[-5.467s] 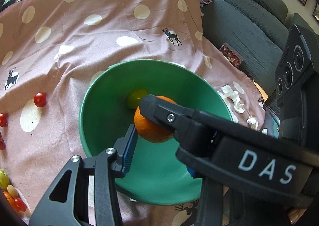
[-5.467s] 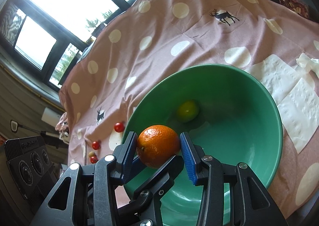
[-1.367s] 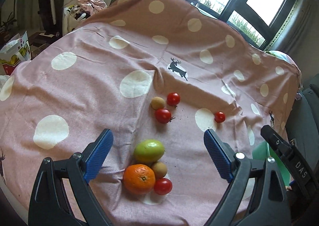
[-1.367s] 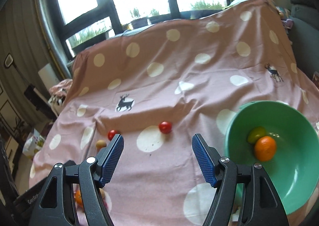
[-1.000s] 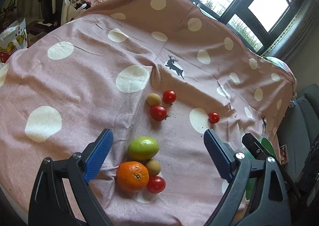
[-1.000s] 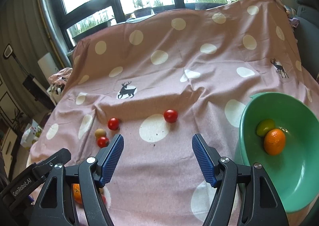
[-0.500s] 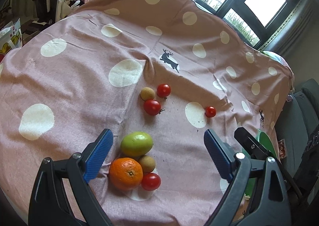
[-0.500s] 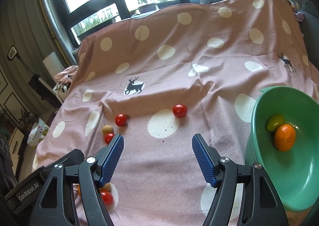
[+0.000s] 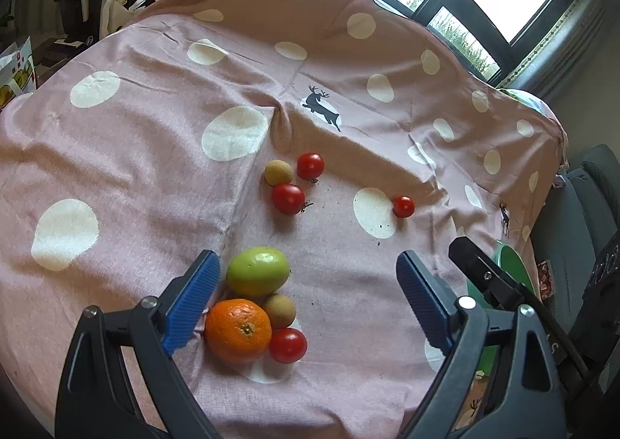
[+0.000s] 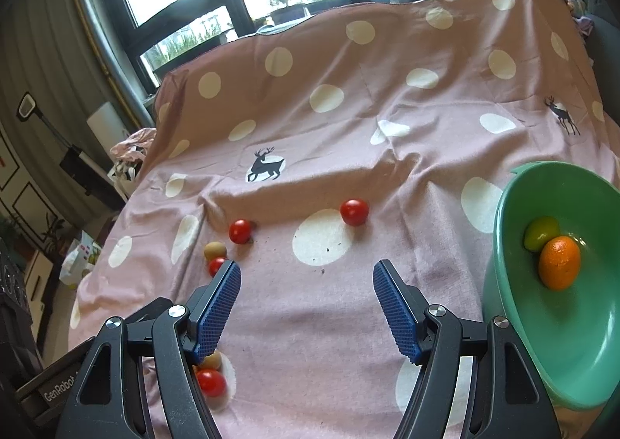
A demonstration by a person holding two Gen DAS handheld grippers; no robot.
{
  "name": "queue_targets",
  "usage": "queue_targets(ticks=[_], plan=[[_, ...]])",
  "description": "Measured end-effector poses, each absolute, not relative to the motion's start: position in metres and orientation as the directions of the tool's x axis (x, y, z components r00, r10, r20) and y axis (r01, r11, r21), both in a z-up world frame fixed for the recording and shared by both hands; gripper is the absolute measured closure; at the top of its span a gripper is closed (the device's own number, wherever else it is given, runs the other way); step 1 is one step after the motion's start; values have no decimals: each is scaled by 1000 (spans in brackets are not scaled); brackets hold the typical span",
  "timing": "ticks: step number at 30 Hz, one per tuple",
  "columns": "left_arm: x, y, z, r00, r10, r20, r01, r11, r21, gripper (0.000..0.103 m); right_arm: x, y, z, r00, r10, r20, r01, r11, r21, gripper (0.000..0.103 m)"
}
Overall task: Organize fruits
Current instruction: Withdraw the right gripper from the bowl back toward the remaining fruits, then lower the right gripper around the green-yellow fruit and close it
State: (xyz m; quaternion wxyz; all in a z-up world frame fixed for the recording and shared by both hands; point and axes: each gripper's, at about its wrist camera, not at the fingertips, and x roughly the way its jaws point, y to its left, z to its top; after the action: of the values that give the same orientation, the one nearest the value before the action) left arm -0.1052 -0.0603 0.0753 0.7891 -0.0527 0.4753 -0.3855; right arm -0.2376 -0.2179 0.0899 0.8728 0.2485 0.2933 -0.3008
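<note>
Both grippers have left the green bowl (image 10: pixel 503 245) — orange (image 10: pixel 559 262) now inside. "GenRobot" marks the left gripper (image 9: pixel 306 299); right gripper (image 10: pixel 306 307) — both wide, empty.

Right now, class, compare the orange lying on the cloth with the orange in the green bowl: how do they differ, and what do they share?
The orange on the cloth lies on the spotted tablecloth; the orange in the bowl sits inside the green bowl.
The cloth orange touches a green fruit, a small brown fruit and a tomato; the bowl orange touches only one green fruit.
Both are round, bright orange, and ungripped.
</note>
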Motion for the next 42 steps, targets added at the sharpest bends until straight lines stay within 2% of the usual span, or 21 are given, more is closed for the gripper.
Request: queue_targets(ticks=[15, 20, 26, 29, 33, 36, 38, 42], plan=[[-93, -47, 75, 256, -652, -713, 504, 720, -477, 10, -235, -216, 88, 686, -306, -660, 620, 721, 309, 32], [-79, -33, 72, 244, -660, -711, 442, 728, -524, 11, -228, -213, 82, 730, -172, -662, 539, 739, 403, 32], [-72, -22, 73, 288, -629, -722, 398, 765, -507, 12, -204, -200, 69, 757, 29, -653, 412, 754, 512, 32], [-69, -20, 73, 290, -624, -726, 394, 769, -503, 13, -183, -192, 54, 727, 112, -678, 382, 754, 534, 38], [-70, -20, 72, 293, -612, -734, 399, 776, -488, 15, -159, -186, 36, 668, 130, -732, 408, 759, 507, 44], [-70, -21, 73, 292, -610, -737, 403, 777, -484, 18, -150, -186, 27, 654, 156, -741, 413, 747, 521, 46], [-71, -21, 73, 293, -615, -732, 410, 772, -485, 22, -150, -185, 25, 660, 162, -734, 417, 734, 536, 50], [-74, -23, 75, 291, -626, -724, 422, 763, -490, 24, -145, -185, 20, 647, 154, -747, 430, 735, 524, 50]])
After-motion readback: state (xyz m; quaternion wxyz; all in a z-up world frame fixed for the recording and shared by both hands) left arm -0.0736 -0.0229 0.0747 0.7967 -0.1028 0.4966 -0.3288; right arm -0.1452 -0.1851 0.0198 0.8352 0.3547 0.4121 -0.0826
